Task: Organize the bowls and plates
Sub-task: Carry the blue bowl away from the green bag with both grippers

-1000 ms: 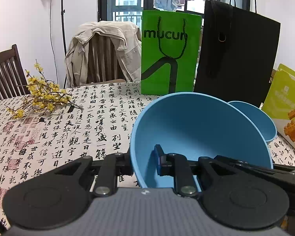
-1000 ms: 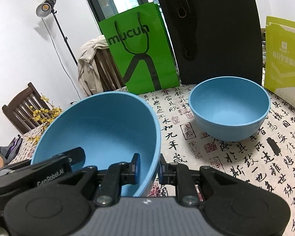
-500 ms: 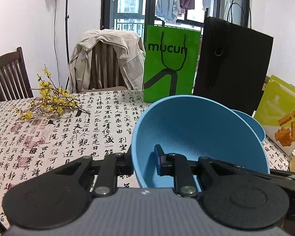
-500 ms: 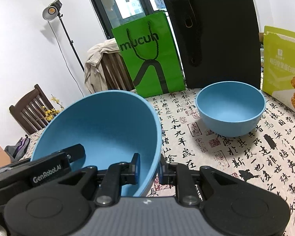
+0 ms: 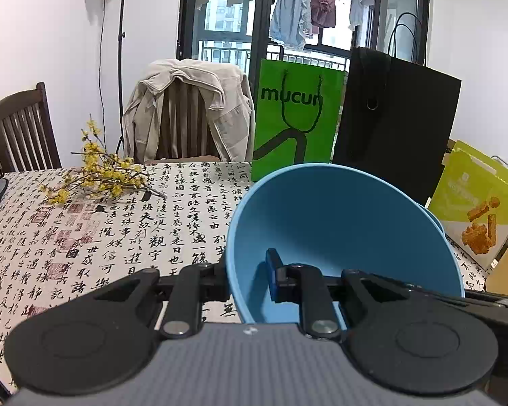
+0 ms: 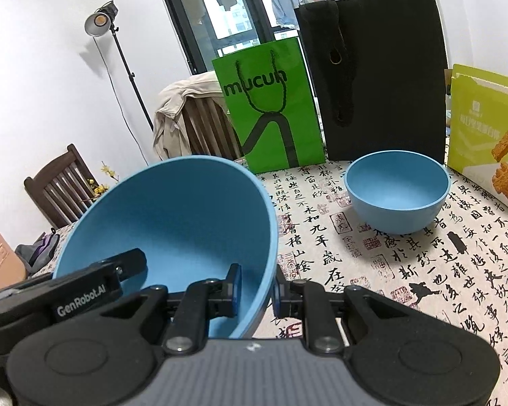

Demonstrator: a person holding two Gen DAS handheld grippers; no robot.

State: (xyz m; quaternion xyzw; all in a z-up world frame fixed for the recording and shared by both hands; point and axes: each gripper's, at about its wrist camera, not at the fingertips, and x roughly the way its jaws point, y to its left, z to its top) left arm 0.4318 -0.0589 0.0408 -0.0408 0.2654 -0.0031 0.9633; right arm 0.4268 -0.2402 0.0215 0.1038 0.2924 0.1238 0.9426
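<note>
The bowl I hold [image 6: 172,223] hangs left of the second bowl [image 6: 396,193] on the table [image 6: 423,270]; behind that bowl stand two bags [image 6: 274,108].

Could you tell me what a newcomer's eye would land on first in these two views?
Probably the large blue bowl, tilted and held off the table, with the left gripper and right gripper each clamped on opposite sides of its rim. Next, the second blue bowl standing on the calligraphy tablecloth, before the bright green bag.
</note>
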